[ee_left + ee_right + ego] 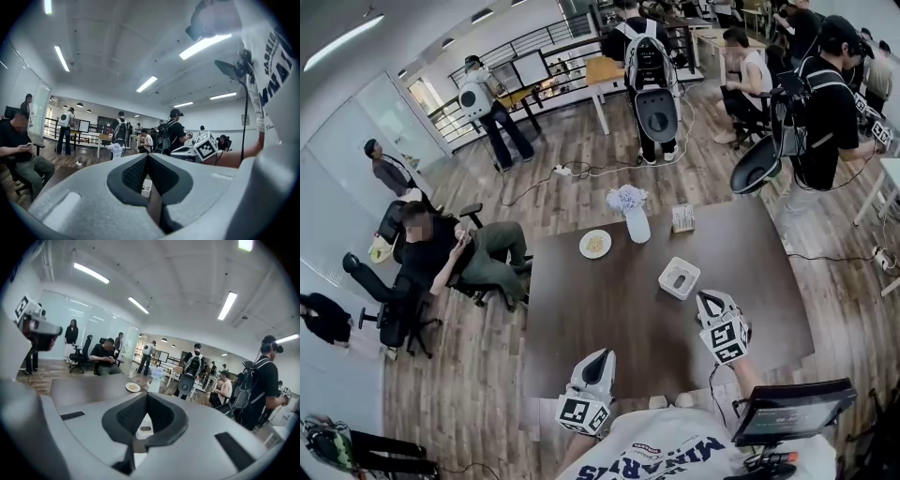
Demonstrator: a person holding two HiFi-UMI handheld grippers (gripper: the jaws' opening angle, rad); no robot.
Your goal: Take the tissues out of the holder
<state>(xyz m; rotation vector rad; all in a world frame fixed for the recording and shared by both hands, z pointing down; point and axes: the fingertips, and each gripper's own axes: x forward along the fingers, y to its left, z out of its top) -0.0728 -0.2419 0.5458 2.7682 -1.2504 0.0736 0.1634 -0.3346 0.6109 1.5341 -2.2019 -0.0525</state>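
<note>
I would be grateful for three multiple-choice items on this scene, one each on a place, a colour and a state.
1. Where does the tissue holder stand?
A. on the floor
B. on the table, right of the plate in the head view
C. on a chair

2. What colour is the tissue holder?
A. white
B. red
C. black

3. How do the fingers of the left gripper stand?
A. wide apart
B. closed on the plate
C. together, gripping nothing

Answers:
1 B: the head view shows it on the dark tabletop, right of the plate.
2 A: it shows white in the head view.
3 C: the left gripper view shows the fingers meeting.
</note>
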